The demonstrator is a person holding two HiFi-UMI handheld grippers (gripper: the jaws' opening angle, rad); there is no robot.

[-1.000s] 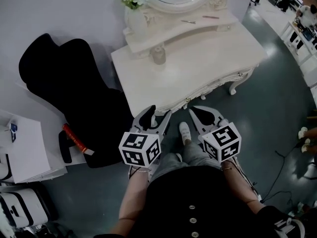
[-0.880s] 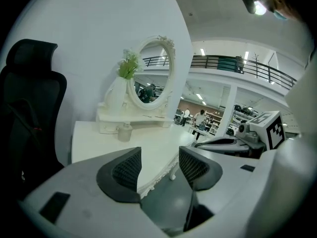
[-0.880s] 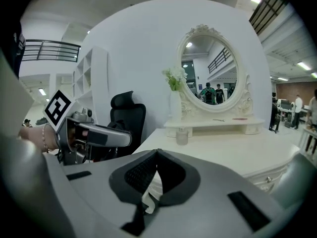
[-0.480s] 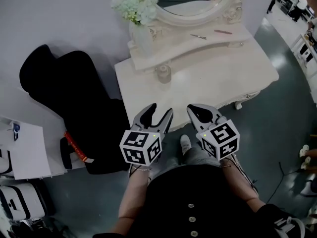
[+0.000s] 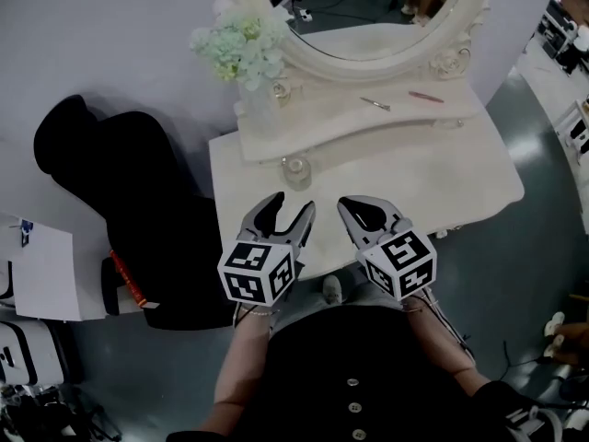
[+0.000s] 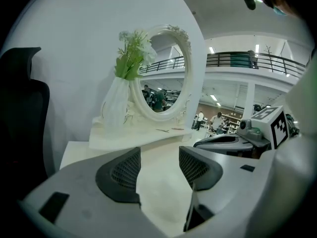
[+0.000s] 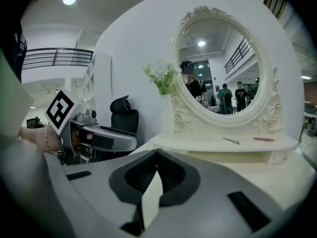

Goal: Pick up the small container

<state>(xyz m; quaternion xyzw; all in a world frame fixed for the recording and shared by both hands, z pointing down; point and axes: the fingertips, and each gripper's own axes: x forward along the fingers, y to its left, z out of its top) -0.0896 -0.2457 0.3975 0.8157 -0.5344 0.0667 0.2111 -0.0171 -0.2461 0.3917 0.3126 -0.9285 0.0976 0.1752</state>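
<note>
Room: from the head view we see a white table [image 5: 442, 182] against a pale wall [image 5: 110, 26], an oval mirror [image 5: 368, 17] above its raised shelf [image 5: 350, 122], and a black chair [image 5: 120, 173] to the table's left.
Flowers [image 5: 241, 44]: we see pale blooms standing at the shelf's left end.
Small container [image 5: 295, 169]: we make out a clear jar on the table, just in front of the shelf and below the flowers. It is beyond both claws and neither touches it.
Left claw [image 5: 290, 206] and right claw [image 5: 359, 208]: they hover side by side over the table's near edge.
Left gripper view: we find the left claw's jaws standing apart, with only bare table between them.
Right gripper view: we find the right claw's jaw tips closed together, gripping nothing. The mirror and shelf lie ahead, and the left claw is at its left.
</note>
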